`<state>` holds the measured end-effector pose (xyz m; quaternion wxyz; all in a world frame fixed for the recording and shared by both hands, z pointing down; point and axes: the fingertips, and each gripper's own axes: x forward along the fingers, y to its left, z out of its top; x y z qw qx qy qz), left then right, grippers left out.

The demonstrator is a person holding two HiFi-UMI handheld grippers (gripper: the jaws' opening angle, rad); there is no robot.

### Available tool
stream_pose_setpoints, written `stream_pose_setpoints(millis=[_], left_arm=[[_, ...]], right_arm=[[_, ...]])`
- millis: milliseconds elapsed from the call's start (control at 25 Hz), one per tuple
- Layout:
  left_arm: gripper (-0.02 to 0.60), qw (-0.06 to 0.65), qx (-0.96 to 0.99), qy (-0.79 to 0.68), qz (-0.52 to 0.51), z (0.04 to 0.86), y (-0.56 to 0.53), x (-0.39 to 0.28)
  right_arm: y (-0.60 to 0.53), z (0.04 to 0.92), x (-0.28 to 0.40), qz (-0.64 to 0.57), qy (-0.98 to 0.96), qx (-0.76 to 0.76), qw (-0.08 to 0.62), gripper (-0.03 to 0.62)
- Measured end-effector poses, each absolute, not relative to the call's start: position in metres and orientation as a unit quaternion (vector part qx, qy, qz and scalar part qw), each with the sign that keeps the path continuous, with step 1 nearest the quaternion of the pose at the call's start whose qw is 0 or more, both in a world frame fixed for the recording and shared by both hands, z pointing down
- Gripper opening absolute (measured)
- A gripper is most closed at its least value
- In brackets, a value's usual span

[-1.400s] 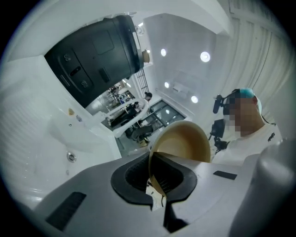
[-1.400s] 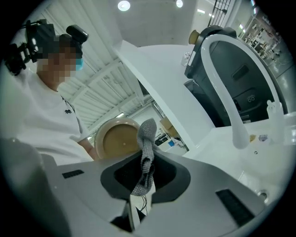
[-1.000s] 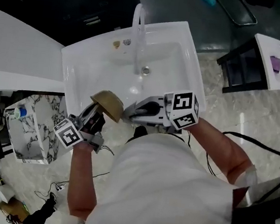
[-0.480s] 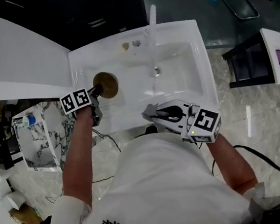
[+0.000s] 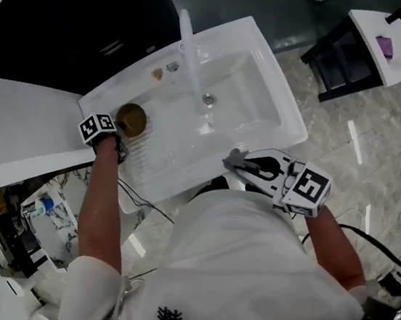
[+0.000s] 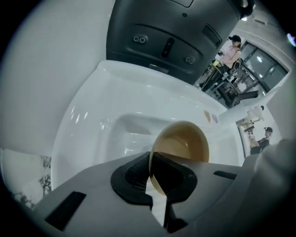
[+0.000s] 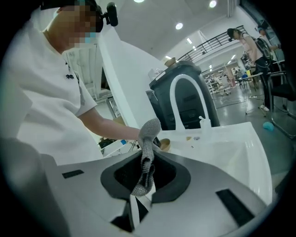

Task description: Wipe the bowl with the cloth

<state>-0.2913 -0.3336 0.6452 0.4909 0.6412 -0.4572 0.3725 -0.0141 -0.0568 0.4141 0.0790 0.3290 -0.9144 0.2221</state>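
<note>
A tan bowl (image 5: 130,118) hangs over the left drainer part of the white sink (image 5: 270,77); my left gripper (image 5: 116,136) is shut on its rim. In the left gripper view the bowl (image 6: 182,143) stands on edge between the jaws of the left gripper (image 6: 152,178), its hollow facing right. My right gripper (image 5: 235,160) is off the sink's front edge, shut on a grey knitted cloth (image 7: 145,155) that sticks up from the jaws of the right gripper (image 7: 143,178). In the head view the cloth (image 5: 233,157) shows as a small grey tip.
A curved white tap (image 5: 189,48) rises at the back of the basin, with a drain (image 5: 208,99) below it. A white counter (image 5: 15,120) runs to the left. A small white table (image 5: 389,38) stands at the far right. My own body fills the lower middle of the head view.
My left gripper has carried the bowl left and away from the right gripper, out over the sink's drainer. The right gripper with the cloth has drawn back off the front edge.
</note>
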Motion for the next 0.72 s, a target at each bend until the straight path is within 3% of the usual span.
stream_pose_setpoints(millis=[360, 440, 720], left_arm=[[0.018, 0.482, 0.623, -0.466, 0.403, 0.654, -0.350, -0.292], [0.075, 0.468, 0.622, -0.477, 0.408, 0.648, -0.349, -0.296], [0.110, 0.355, 0.642, -0.562, 0.381, 0.585, -0.326, -0.312]], right_arm=[[-0.044, 0.414, 0.010, 0.224, -0.906, 0.349, 0.087, 0.043], [-0.043, 0.412, 0.013, 0.216, -0.911, 0.340, 0.089, 0.043], [-0.034, 0.412, 0.027, 0.177, -0.935, 0.279, 0.126, 0.043]])
